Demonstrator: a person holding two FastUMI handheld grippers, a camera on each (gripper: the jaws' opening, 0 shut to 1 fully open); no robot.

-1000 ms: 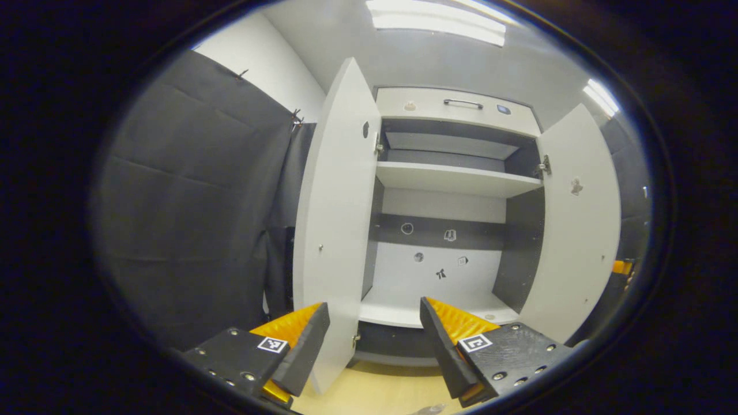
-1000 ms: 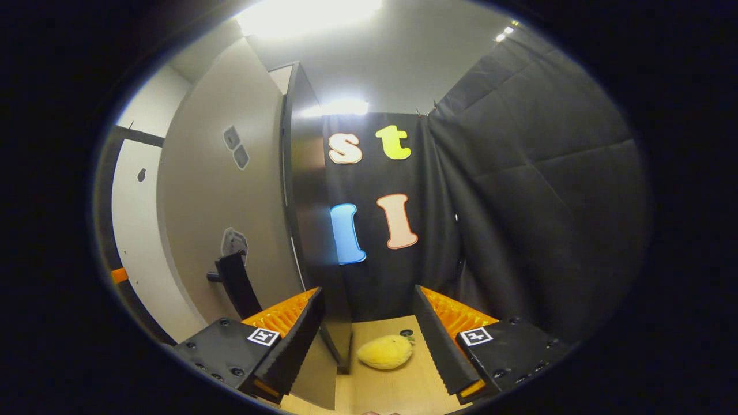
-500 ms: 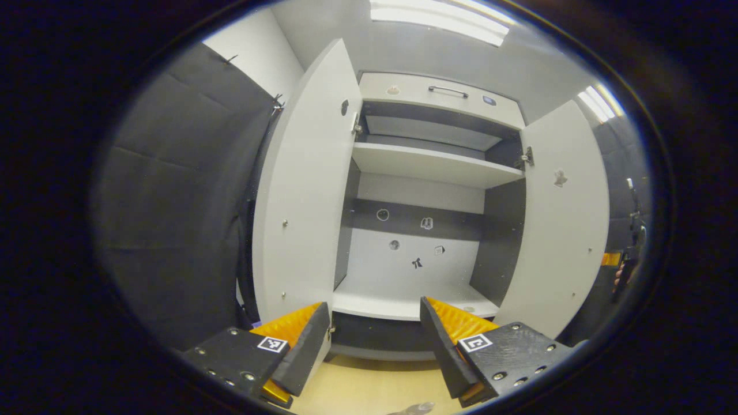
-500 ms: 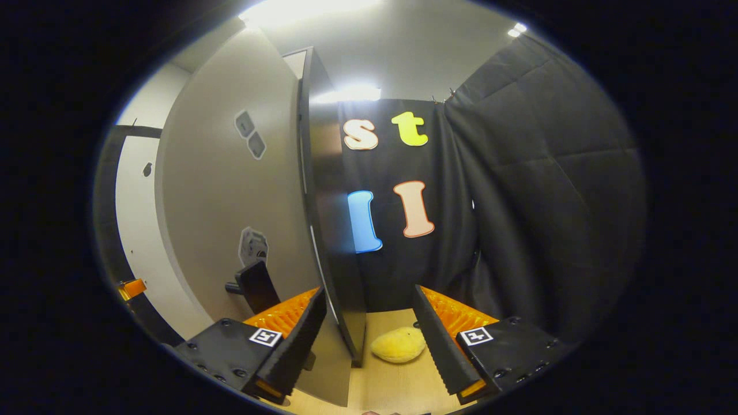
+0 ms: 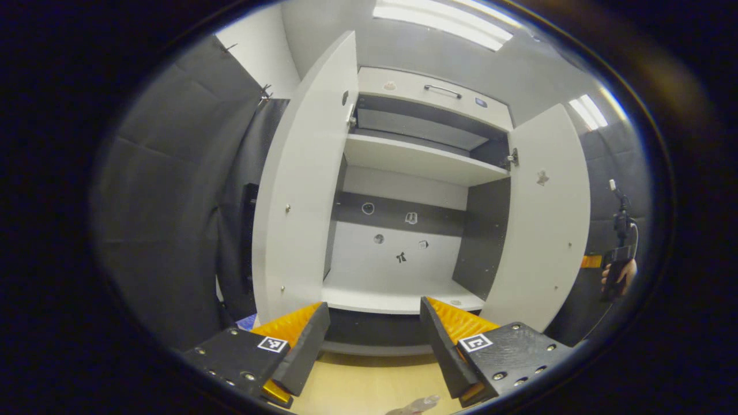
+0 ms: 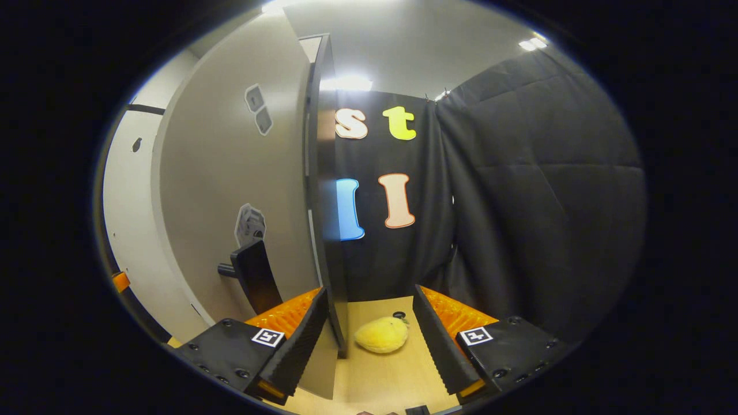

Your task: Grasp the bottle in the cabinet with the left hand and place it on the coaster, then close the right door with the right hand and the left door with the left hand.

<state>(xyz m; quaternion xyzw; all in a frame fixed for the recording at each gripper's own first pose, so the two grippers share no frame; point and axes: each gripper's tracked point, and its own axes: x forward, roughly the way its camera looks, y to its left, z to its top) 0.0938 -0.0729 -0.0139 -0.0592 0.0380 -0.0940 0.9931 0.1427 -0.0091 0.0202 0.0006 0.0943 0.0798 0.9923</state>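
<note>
The left gripper (image 5: 373,340) hangs in front of the cabinet (image 5: 403,173) with its fingers spread wide and nothing between them; they touch nothing. Through the gap in the left gripper view you see the cabinet's lower front edge and the wooden table (image 5: 369,386). Both doors stand open: the left door (image 5: 302,190) swung out toward the camera, the right door (image 5: 545,219) likewise. The shelves inside are bare of any bottle. At the bottom edge of that view, near the right finger, a clear object pokes in that looks like the bottle (image 5: 418,405), lying low on the table, but too little shows to tell how it stands or whether a coaster is under it. Far right, a hand (image 5: 620,276) holds the other gripper beyond the right door.

The right gripper (image 6: 369,340) is also spread wide and grips nothing. In the right gripper view the right door's (image 6: 230,190) outer edge sits just beside the left finger, seemingly touching or nearly so; I cannot tell which. The door's handle (image 6: 253,282) juts out just above that finger. A yellow plush toy (image 6: 381,335) lies on the table (image 6: 380,380) between the fingers, farther off.
</note>
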